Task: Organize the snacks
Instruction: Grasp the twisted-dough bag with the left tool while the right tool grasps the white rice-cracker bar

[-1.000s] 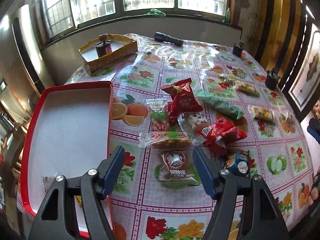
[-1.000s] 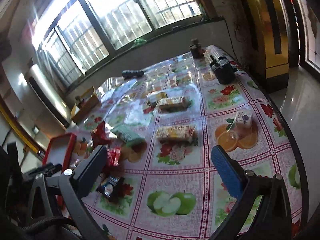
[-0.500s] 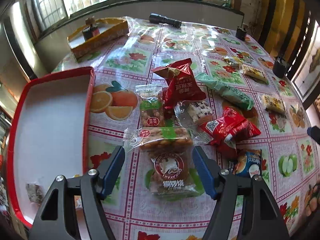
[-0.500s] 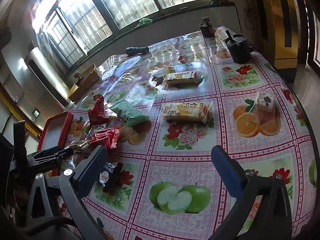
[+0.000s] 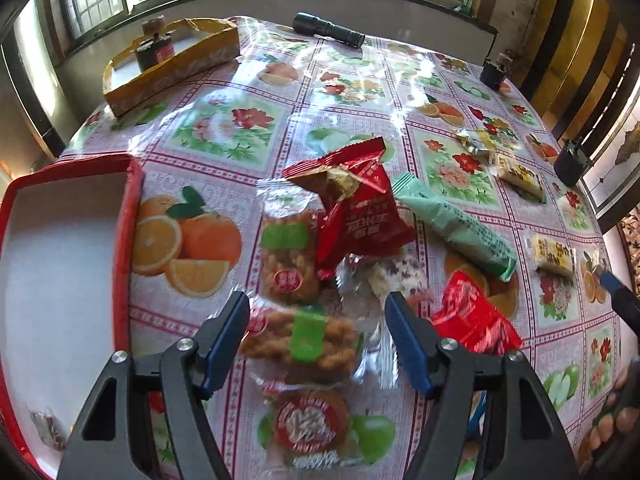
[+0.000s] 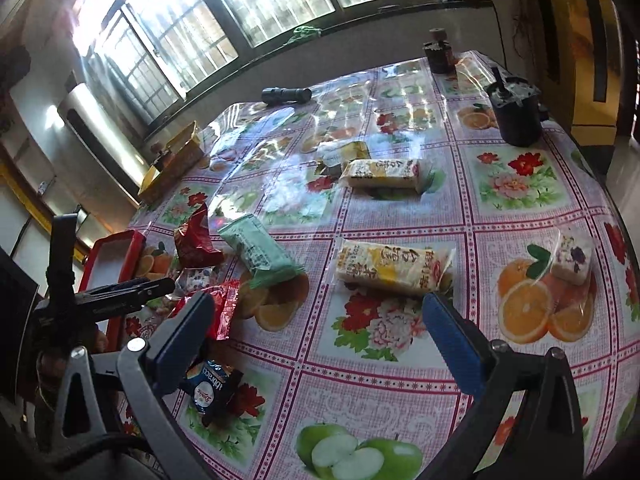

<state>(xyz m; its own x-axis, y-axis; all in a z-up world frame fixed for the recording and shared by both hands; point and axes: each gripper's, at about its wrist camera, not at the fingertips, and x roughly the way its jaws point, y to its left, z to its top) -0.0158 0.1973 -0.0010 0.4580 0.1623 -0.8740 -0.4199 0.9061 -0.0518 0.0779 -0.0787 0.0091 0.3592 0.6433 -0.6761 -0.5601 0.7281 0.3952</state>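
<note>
My left gripper (image 5: 318, 322) is open over a pile of snacks, and a clear pack of fried twists (image 5: 304, 338) lies between its blue fingers without touching them. A round pastry pack (image 5: 308, 424) sits closer to me, and a second twists pack (image 5: 286, 256) and a red bag (image 5: 356, 200) lie beyond. The red tray (image 5: 124, 240) stands at the left. My right gripper (image 6: 316, 312) is open above the flowered cloth, with a yellow-and-white cake bar (image 6: 390, 266) just beyond its tips. The left gripper (image 6: 120, 294) shows at that view's left edge.
A green wafer pack (image 5: 456, 232), a red bag (image 5: 472, 320), a blue biscuit pack (image 6: 212, 388) and another cake bar (image 6: 382, 172) lie about. At the far side are a yellow box (image 5: 172, 68), a black flashlight (image 5: 328, 34) and dark pots (image 6: 516, 112). The table edge curves at the right.
Both grippers have moved forward and lower toward the table. The left one went from over the round pastry pack to over the twists pack; the right one closed in on the cake bar. Jaws unchanged.
</note>
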